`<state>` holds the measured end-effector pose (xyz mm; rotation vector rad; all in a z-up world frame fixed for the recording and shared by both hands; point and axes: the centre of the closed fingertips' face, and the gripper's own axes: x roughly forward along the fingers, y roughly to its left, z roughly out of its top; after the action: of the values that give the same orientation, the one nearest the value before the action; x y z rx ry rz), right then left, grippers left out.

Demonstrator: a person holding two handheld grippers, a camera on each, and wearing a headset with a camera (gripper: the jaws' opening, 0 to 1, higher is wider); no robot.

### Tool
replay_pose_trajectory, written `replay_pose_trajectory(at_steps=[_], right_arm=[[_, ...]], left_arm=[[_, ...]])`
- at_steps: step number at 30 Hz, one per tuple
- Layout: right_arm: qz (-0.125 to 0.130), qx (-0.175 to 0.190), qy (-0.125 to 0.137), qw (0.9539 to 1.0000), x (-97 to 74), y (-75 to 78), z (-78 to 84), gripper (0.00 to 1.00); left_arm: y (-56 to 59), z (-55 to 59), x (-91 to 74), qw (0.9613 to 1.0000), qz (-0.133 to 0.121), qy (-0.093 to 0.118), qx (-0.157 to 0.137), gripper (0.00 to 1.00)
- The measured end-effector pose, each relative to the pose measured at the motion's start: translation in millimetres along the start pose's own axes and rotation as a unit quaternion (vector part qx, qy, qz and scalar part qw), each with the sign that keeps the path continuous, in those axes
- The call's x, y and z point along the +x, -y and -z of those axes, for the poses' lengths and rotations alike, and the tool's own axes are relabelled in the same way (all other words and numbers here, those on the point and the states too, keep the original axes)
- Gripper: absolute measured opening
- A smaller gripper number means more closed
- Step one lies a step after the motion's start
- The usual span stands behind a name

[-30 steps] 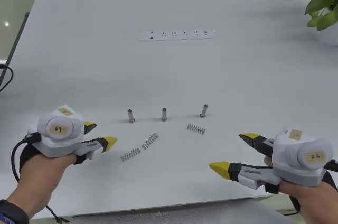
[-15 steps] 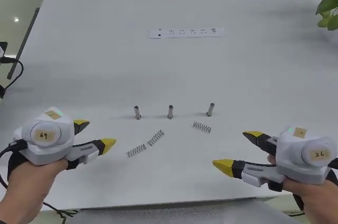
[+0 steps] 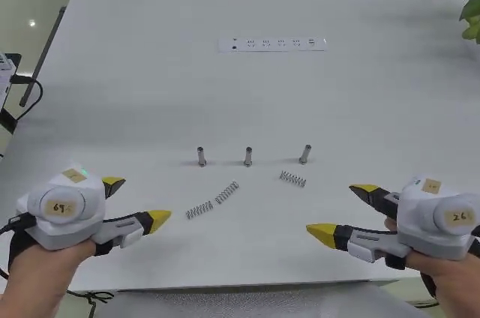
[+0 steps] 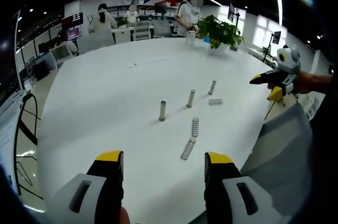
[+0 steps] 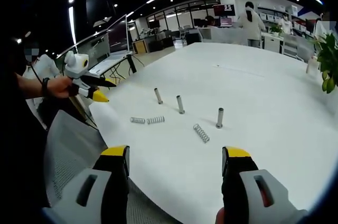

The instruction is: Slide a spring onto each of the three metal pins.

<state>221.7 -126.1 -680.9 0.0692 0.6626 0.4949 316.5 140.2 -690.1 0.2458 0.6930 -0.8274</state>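
Holding left claw (image 3: 137,199) spread, empty, at 8 o'clock; right claw (image 3: 341,211) likewise at 4. Seeing pins (image 3: 248,156) upright, springs (image 3: 226,192) loose on surface (image 3: 150,93) at their 6.

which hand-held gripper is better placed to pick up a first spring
Left, probably. The left hand-held gripper is open, its tip close to the nearest spring, with a second spring just beyond. The right hand-held gripper, also open, sits farther from the third spring.

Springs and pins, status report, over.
Left gripper open, empty. Right gripper open, empty. Three springs loose on table, pins bare. Nothing blocking them.
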Motion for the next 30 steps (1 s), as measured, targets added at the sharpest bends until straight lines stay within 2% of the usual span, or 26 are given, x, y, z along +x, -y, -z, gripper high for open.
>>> replay_pose_trajectory(at_steps=[10,16,20,26,30], right_arm=[[-0.001,-0.001,-0.001,1.0,-0.3,-0.3,-0.1,0.7],[0.001,0.0,-0.001,1.0,-1.2,1.3,0.1,0.7],[0.002,0.001,-0.001,1.0,-1.7,0.9,0.5,0.7],[0.004,0.002,0.0,1.0,-2.2,1.7,0.0,0.7],[0.005,0.002,0.001,1.0,-2.7,2.3,-1.0,0.7]], left_arm=[[6.0,-0.2,-0.9,0.9999,0.008,-0.004,0.007,0.59],[11.1,-5.6,3.8,0.9987,0.025,-0.017,0.04,0.58],[15.3,-8.4,7.7,0.9978,0.037,-0.019,0.051,0.58],[19.5,-8.6,16.3,0.9954,0.05,-0.031,0.076,0.57],[23.0,-3.3,22.3,0.993,0.063,-0.043,0.09,0.56]])
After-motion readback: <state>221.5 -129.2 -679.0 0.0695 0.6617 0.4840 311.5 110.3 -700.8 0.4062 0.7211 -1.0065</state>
